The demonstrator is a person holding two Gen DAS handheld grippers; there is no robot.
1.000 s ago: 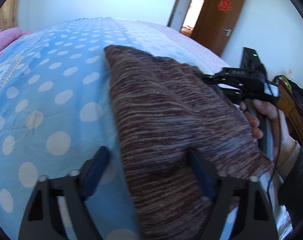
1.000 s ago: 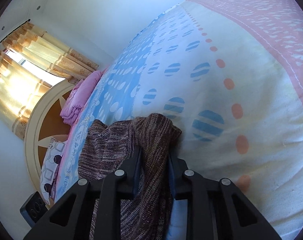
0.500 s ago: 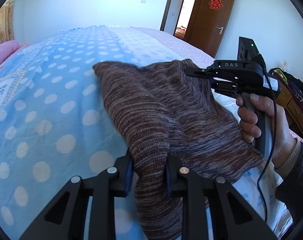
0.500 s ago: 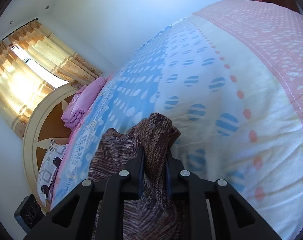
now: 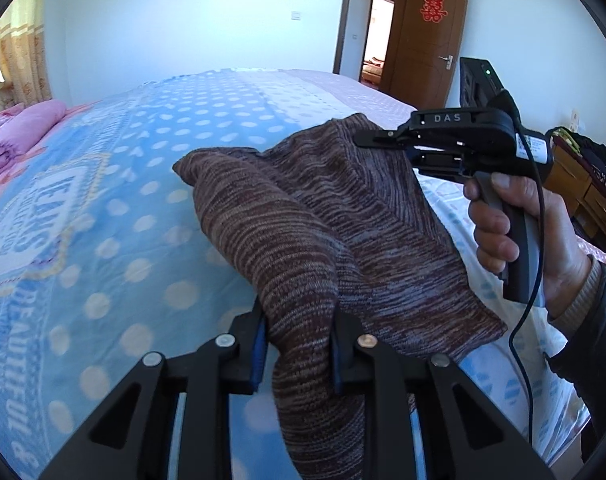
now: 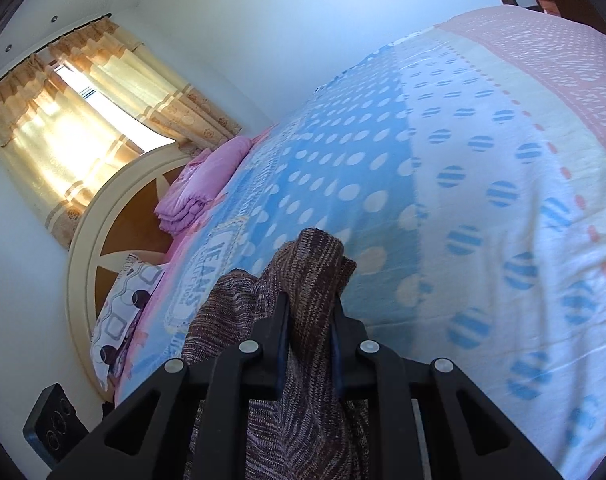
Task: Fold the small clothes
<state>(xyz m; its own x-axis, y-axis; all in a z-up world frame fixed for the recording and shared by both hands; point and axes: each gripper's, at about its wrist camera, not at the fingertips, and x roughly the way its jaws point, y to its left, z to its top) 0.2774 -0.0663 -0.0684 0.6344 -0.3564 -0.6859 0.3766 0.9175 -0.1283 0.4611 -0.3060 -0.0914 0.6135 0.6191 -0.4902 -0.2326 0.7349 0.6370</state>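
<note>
A brown striped knit garment (image 5: 323, 216) hangs lifted above the blue dotted bed. My left gripper (image 5: 299, 332) is shut on its near corner. My right gripper (image 6: 309, 316) is shut on another corner of the same garment (image 6: 311, 272); in the left wrist view it shows at the right (image 5: 387, 138), held by a hand, pinching the garment's far edge. The cloth sags between the two grippers and its far left corner (image 5: 187, 166) droops toward the bedspread.
The bed (image 5: 103, 208) has a blue dotted spread with a pink band (image 6: 563, 52) along one side. Folded pink bedding (image 6: 199, 188) and a patterned pillow (image 6: 119, 320) lie by the round headboard. A brown door (image 5: 423, 32) and a dresser (image 5: 583, 200) stand to the right.
My left gripper has closed on the garment's near corner. Both grippers have lifted the garment up off the bed and brought it further over the spread.
</note>
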